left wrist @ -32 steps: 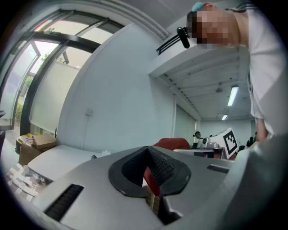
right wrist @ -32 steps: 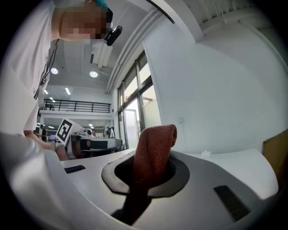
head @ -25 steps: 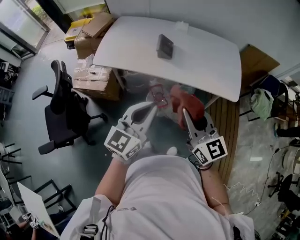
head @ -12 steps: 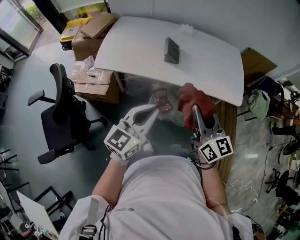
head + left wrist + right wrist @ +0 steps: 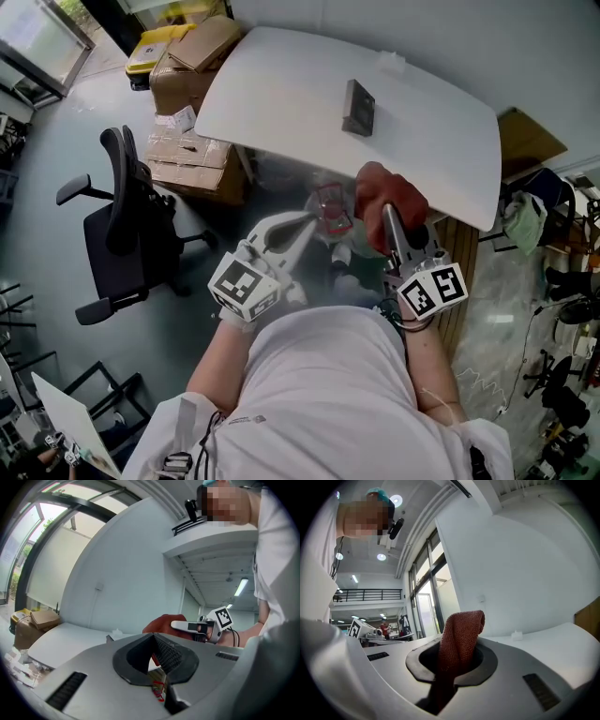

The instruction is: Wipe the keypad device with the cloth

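Observation:
The keypad device (image 5: 358, 107), a small dark grey block, lies on the white table (image 5: 281, 94) toward its far side. My right gripper (image 5: 386, 214) is held in front of the table's near edge, below the tabletop. It is shut on a red cloth (image 5: 389, 195) that bunches over its tips; the cloth (image 5: 458, 641) stands up between the jaws in the right gripper view. My left gripper (image 5: 307, 221) hangs level with it on the left, shut, with nothing held (image 5: 153, 637). Neither gripper touches the device.
A black office chair (image 5: 127, 220) stands on the floor at left, with cardboard boxes (image 5: 192, 66) beyond it by the table's left end. A small white object (image 5: 389, 61) sits at the table's far edge. A red-trimmed item (image 5: 330, 202) lies under the table.
The right gripper with the cloth has risen toward the table's near edge. The left gripper has hardly moved. The view has shifted a little, so the table sits further right.

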The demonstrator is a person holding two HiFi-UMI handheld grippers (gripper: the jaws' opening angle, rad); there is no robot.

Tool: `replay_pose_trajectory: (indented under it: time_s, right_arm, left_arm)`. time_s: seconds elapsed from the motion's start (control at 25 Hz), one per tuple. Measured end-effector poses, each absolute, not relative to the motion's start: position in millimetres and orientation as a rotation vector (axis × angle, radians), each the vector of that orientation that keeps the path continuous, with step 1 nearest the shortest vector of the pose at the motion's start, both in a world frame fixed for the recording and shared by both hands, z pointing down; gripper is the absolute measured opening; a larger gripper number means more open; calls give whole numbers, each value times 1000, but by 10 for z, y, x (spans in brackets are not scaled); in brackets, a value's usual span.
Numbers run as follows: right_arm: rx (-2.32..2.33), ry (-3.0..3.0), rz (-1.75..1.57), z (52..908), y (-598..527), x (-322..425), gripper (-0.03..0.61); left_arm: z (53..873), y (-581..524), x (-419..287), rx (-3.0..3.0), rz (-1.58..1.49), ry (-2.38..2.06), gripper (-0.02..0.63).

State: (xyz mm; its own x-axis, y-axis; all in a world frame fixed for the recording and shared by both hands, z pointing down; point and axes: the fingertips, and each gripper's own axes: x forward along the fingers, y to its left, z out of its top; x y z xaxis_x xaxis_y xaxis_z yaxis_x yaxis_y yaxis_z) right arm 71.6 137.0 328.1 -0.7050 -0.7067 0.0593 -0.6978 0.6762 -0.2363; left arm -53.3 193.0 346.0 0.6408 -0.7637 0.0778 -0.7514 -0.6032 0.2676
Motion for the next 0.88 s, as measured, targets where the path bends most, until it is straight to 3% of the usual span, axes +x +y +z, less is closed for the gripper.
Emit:
replay_pose_trajectory:
  time_s: [0.88]
  right_arm:
    - [-966,2870,-672,3689,-544,1063,54]
  left_arm:
    - [3692,195,-16,2444,144,-1426,12]
